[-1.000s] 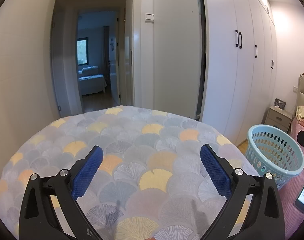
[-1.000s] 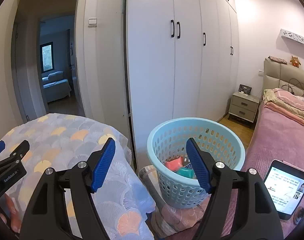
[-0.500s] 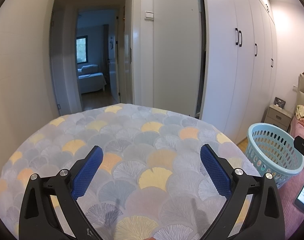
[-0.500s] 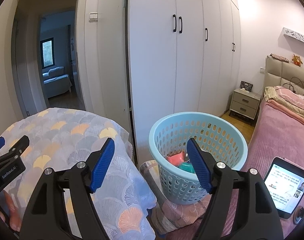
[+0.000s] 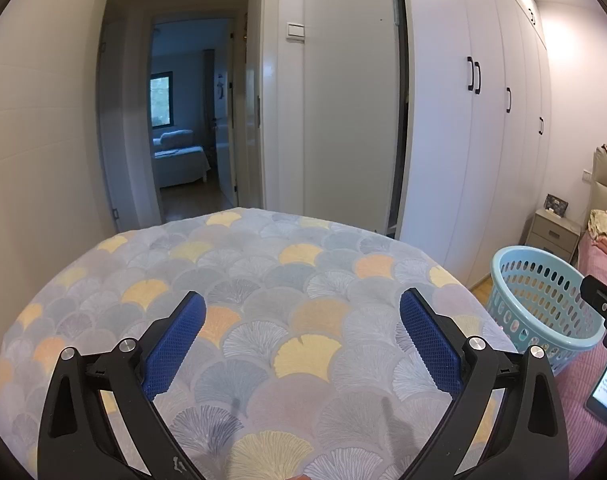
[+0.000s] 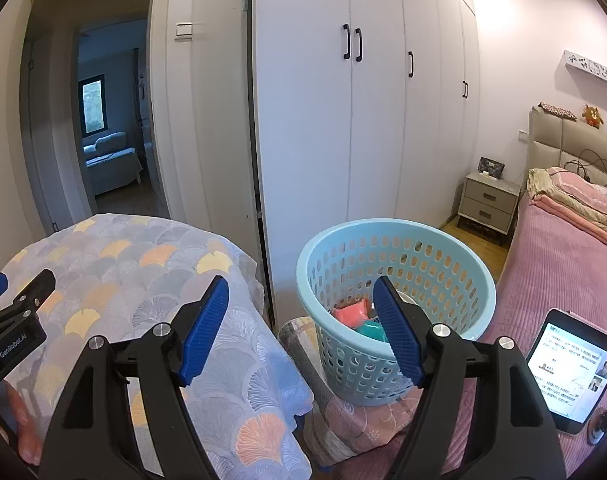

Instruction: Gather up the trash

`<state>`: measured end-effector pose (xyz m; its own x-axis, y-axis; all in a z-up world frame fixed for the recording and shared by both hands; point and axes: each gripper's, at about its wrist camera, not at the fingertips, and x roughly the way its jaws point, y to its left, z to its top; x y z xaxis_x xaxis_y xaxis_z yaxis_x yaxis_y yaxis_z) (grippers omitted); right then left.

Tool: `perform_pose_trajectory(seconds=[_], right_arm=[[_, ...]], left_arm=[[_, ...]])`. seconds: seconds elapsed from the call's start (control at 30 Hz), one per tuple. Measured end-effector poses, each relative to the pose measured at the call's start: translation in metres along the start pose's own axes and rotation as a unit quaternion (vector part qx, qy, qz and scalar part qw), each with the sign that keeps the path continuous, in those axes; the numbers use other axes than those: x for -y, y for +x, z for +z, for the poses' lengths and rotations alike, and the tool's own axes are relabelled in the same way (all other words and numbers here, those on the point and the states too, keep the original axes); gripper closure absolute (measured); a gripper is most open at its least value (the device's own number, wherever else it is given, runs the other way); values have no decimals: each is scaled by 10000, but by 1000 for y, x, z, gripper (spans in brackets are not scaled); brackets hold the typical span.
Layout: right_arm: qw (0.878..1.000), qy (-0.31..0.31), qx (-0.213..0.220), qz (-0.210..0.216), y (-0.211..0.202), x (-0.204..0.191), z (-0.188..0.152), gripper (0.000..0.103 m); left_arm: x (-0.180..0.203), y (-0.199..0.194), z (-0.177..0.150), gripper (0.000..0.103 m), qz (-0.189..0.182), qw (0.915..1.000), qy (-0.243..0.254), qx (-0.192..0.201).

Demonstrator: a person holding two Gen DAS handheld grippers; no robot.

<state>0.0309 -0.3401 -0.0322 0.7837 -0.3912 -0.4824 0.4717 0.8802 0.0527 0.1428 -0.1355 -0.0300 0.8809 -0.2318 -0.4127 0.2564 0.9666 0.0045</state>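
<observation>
A light blue perforated basket stands on a patterned stool beside the table; it also shows at the right of the left wrist view. Inside it lie a pink packet and a teal packet. My right gripper is open and empty, held in front of the basket and the table's right edge. My left gripper is open and empty above the table, which bears a fan-patterned cloth. No trash shows on the cloth.
White wardrobe doors stand behind the basket. A pink bed with a lit tablet is at the right, a nightstand beyond it. An open doorway is at the back left.
Both grippers have risen and drawn back slightly; the table and basket sit a little lower in view. Both stay open and empty.
</observation>
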Motion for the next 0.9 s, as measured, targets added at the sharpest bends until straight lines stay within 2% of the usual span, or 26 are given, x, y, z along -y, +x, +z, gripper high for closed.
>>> perform_pose_trajectory(seconds=[0.9], right_arm=[[10000,58,-52,7,3,3,0,32]], left_arm=[[1,0,0,8,-33,10000,24,-14]])
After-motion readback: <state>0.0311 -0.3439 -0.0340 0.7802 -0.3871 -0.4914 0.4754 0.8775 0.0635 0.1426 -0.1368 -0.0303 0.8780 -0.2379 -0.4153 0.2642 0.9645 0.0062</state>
